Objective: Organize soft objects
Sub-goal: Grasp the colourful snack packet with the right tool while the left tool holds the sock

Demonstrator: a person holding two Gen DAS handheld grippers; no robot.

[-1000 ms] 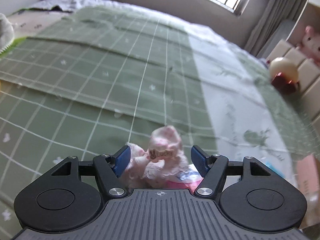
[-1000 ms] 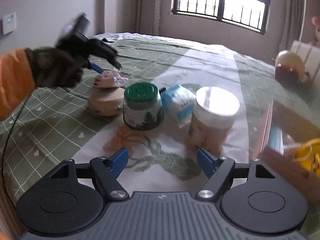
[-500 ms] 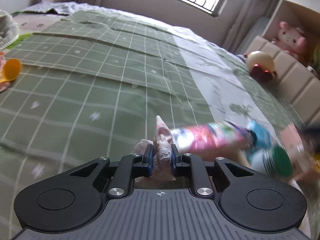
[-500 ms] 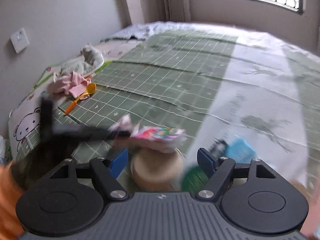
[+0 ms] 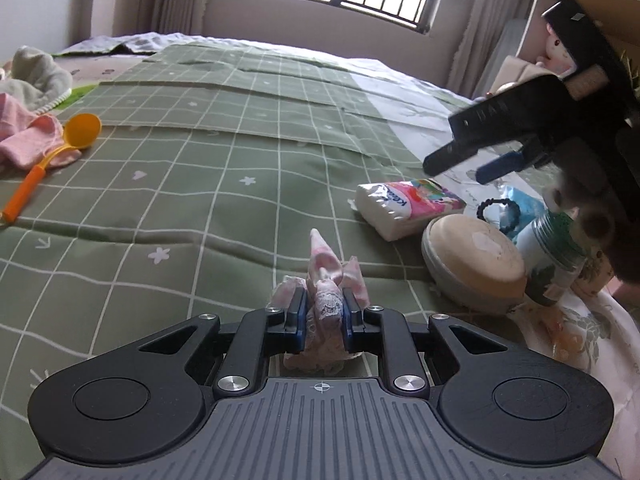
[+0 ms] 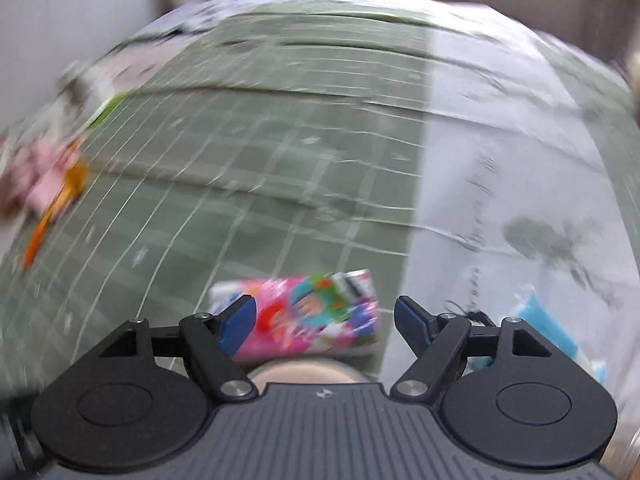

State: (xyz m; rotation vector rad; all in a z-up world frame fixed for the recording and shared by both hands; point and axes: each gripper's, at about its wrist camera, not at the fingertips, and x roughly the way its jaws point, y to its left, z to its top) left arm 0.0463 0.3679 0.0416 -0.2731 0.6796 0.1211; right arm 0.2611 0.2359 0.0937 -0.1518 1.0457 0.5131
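My left gripper [image 5: 323, 322] is shut on a small pink and white lacy cloth [image 5: 326, 280], held above the green checked bedspread [image 5: 180, 184]. To its right lies a pink-printed tissue pack [image 5: 408, 206]. In the left wrist view my right gripper [image 5: 476, 164] hangs open above that pack. The blurred right wrist view shows my right gripper [image 6: 325, 318] open, its blue pads on either side above the tissue pack [image 6: 316, 314] without touching it.
A round beige tin [image 5: 474, 264], a green-lidded jar [image 5: 554, 256] and a blue packet [image 5: 516, 208] cluster at the right. At the far left lie an orange spoon [image 5: 52, 156], pink cloth [image 5: 24, 136] and a grey towel [image 5: 36, 76]. A cardboard box with a doll [image 5: 556, 48] stands far right.
My left gripper shut on the pink lacy cloth and carried it leftward away from the tissue pack. My right gripper swung left from the jars to above the tissue pack, still open.
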